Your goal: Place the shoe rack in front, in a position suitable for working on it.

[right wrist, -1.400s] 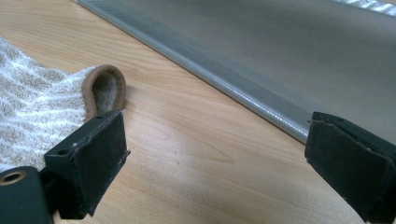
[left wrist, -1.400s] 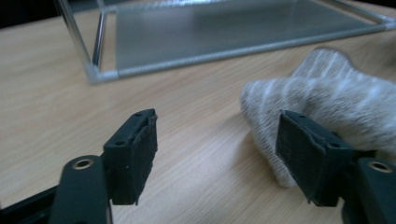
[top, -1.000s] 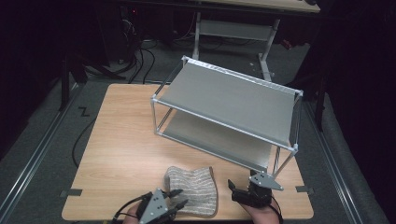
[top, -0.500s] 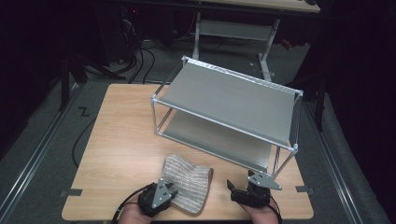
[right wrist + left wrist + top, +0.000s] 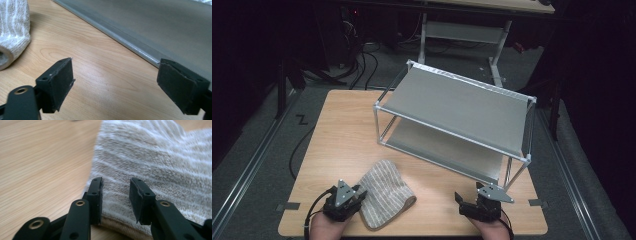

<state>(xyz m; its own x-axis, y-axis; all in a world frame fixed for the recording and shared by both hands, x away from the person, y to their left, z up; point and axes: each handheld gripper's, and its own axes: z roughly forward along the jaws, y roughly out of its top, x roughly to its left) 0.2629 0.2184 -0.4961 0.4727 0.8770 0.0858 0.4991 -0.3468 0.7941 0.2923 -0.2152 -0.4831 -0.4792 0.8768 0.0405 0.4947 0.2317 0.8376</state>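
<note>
Left claw point(image 5: 115, 200) half spread, just been widening, probably brushing folded towel point(image 5: 160, 170); right claw point(image 5: 115, 85) gaping wide over bench point(image 5: 100, 62).

High view looks down and fwd over the table point(image 5: 342, 125) from the person's side. Left gripper view sits v. close to the towel point(image 5: 155, 162); right gripper view, low, faces the shelf rack point(image 5: 155, 27), towel at its left edge, so all 3 share it.
</note>
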